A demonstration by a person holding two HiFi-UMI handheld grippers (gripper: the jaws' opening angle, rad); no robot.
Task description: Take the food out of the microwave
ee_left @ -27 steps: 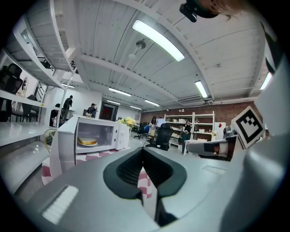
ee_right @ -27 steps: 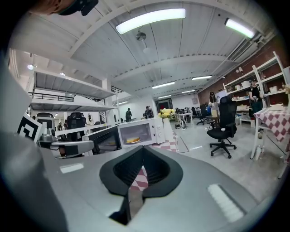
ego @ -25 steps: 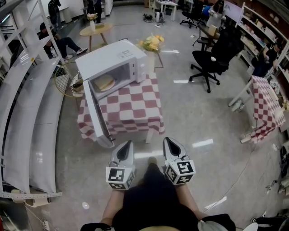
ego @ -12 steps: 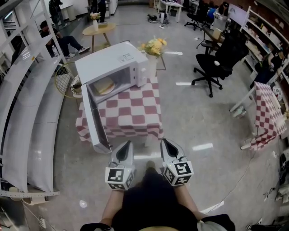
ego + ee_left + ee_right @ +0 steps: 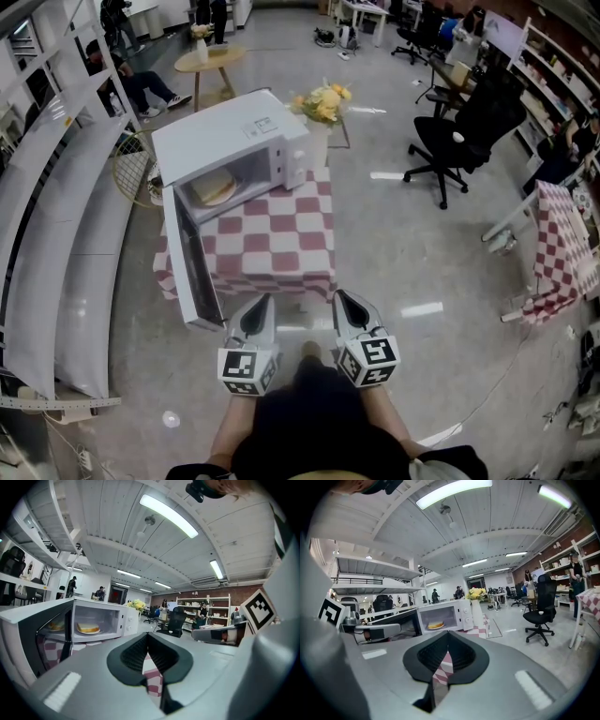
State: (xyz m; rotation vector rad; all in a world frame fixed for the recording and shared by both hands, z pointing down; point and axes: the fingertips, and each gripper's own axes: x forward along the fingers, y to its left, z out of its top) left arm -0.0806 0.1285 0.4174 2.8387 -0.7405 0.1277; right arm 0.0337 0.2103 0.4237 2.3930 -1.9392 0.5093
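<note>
Food point(image 5: 216, 190) is sitting inside the open microwave point(image 5: 225, 131), which is standing on a checkered table point(image 5: 281, 246). In front of the microwave, the left gripper point(image 5: 266, 298) and right gripper point(image 5: 338, 294) are hovering, jaws together and empty.

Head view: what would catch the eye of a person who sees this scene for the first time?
The white microwave stands on a table with a red-and-white checked cloth, left of centre; its door hangs wide open and a plate of food lies inside. Yellow flowers stand just to its right. At the bottom, the left gripper and the right gripper point toward the table, both shut and empty.
</note>
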